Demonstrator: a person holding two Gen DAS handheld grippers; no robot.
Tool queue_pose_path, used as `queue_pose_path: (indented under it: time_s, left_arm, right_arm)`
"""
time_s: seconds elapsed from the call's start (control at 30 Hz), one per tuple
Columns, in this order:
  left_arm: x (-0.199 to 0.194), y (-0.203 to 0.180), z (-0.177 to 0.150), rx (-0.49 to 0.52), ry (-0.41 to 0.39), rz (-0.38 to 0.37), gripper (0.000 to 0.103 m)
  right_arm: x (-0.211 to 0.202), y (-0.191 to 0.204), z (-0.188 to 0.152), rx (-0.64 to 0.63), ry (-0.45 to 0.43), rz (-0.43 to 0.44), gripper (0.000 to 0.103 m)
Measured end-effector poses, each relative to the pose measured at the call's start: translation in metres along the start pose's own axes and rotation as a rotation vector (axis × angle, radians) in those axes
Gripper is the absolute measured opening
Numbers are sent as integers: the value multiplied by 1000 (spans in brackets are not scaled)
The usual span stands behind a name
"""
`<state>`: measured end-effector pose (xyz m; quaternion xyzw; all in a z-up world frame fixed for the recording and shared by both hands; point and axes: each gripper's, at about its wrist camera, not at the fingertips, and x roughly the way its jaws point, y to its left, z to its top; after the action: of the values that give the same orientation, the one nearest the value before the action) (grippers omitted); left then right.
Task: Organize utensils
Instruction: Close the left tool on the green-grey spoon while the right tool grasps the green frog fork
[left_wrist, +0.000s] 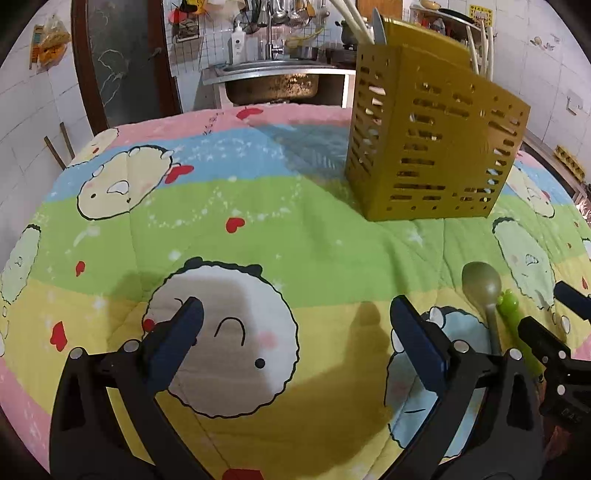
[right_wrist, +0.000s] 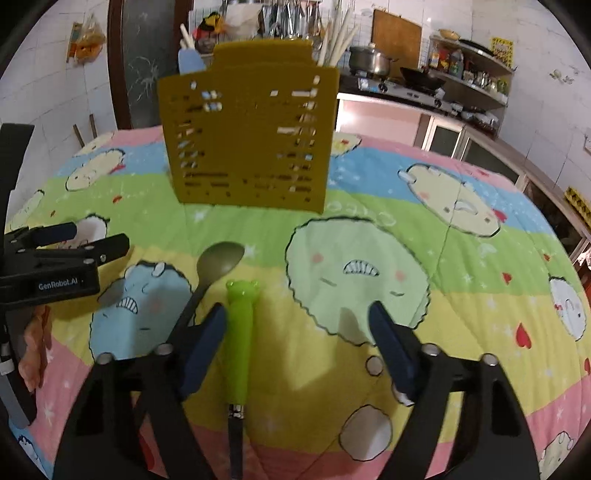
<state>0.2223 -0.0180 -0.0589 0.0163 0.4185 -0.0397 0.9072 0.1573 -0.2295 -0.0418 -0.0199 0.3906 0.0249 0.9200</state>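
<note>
A mustard-yellow slotted utensil holder stands on the cartoon-print quilt, with white chopsticks and a pale blue utensil sticking out of its top. An olive-green spoon and a knife with a bright green handle lie side by side on the quilt. My right gripper is open over the knife; the green handle lies between its fingers, close to the left one, and no pad presses it. My left gripper is open over bare quilt, left of the spoon.
The quilt covers the whole table. Behind it are a steel sink, a tiled wall with hanging tools, and a stove with a pot. The left gripper's body shows at the left edge of the right wrist view.
</note>
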Motion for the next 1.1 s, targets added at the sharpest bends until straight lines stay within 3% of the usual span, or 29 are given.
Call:
queue_pose_path:
  time_s: [0.1,0.17,0.23,0.33,0.37,0.5,0.9,1.03,1.1]
  left_arm:
    - [2,-2,-1,11,10,11,98]
    - [2,-3,-1,17,7,16,98]
    - [2,-4,-2,20,6,22,98]
    - [1,-6,-2,29,5,30,98]
    - [0,-8,-3,32,2,36,98]
    - [-5,-16,-2,29,-4,23,98]
    - [-9,-84,2,89,19,-39,98]
    - [-4,-100,4,89,36,-73,97]
    - [0,-105,6,93,48,-89,87]
  right_arm:
    - [4,2,0,4,23,23,71]
    - [9,6,-1,-9,53,35,57]
    - [12,10,-1,-23,60,28,51]
    - [9,11,-1,-24,55,46,19]
    - [9,11,0,-23,54,46,17]
    - [7,3,1,-1,54,64,17]
    - [7,-76,2,184,52,-32,16]
    - [7,-84,-1,209,55,-11,17]
    - [8,-85,-1,211,53,-9,17]
